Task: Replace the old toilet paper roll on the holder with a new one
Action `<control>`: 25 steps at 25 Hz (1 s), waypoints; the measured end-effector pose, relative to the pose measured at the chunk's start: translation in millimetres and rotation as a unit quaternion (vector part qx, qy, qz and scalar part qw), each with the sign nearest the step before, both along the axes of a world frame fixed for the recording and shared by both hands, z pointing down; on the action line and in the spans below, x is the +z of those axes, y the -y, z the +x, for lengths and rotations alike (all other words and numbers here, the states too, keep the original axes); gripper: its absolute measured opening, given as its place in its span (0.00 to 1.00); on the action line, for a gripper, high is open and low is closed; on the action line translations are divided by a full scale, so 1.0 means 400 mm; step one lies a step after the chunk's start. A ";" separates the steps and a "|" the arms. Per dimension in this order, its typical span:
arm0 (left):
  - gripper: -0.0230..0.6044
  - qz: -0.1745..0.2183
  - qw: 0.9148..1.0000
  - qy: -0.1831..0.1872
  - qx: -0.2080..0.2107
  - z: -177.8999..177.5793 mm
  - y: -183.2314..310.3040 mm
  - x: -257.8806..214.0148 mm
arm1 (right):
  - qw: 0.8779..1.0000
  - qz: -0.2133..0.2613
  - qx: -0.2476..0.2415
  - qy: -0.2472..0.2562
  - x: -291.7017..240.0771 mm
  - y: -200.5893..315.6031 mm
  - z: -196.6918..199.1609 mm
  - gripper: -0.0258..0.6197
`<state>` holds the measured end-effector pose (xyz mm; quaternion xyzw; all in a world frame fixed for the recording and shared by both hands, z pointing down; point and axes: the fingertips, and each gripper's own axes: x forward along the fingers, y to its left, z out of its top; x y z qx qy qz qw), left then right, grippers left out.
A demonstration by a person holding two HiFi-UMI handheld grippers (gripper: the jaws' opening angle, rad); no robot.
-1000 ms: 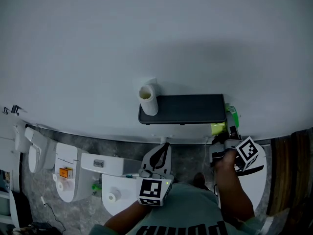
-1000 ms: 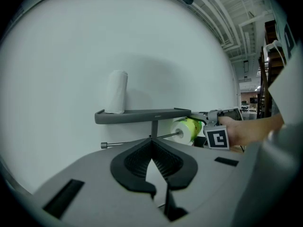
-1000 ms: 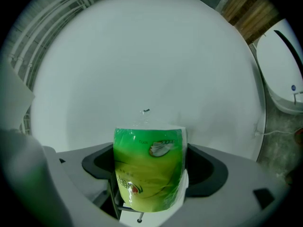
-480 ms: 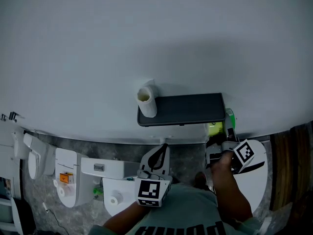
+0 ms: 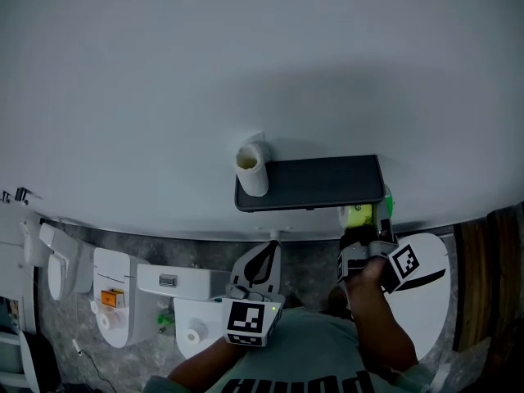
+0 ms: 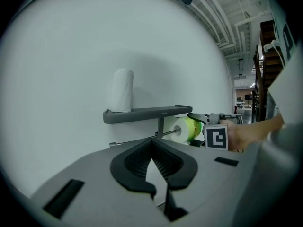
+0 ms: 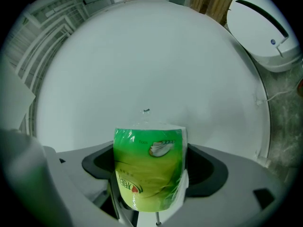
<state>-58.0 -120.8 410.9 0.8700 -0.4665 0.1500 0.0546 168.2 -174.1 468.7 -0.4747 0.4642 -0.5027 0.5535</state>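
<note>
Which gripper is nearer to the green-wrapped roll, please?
Right. The right gripper is shut on the green-wrapped roll, beneath the right end of the shelf. The left gripper is apart from it, off to its left, jaws together and empty.

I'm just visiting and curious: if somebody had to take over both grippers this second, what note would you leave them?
Left gripper: jaws together, nothing in them, held low in front of the holder.
Right gripper: shut on the green-wrapped roll, at the right end of the bar under the shelf.
A white roll stands upright on the shelf's left end.
Done: the rest of the bar is bare, and the wrapped roll seems to be lined up with its tip.
Left: probably to slide the roll fully on and let go. How far it is on the bar can't be seen.
</note>
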 end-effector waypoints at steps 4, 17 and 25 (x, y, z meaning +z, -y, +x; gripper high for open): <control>0.04 -0.001 1.000 0.004 -0.001 -0.022 0.002 0.003 | 1.000 0.005 -0.004 0.003 0.004 0.009 -0.038 0.71; 0.04 -0.003 1.000 0.003 -0.001 -0.073 0.015 0.003 | 0.999 0.016 -0.026 -0.033 -0.015 0.027 -0.138 0.71; 0.04 -0.002 1.000 -0.004 0.005 -0.074 0.009 0.007 | 0.998 0.013 -0.026 -0.047 -0.006 0.026 -0.149 0.71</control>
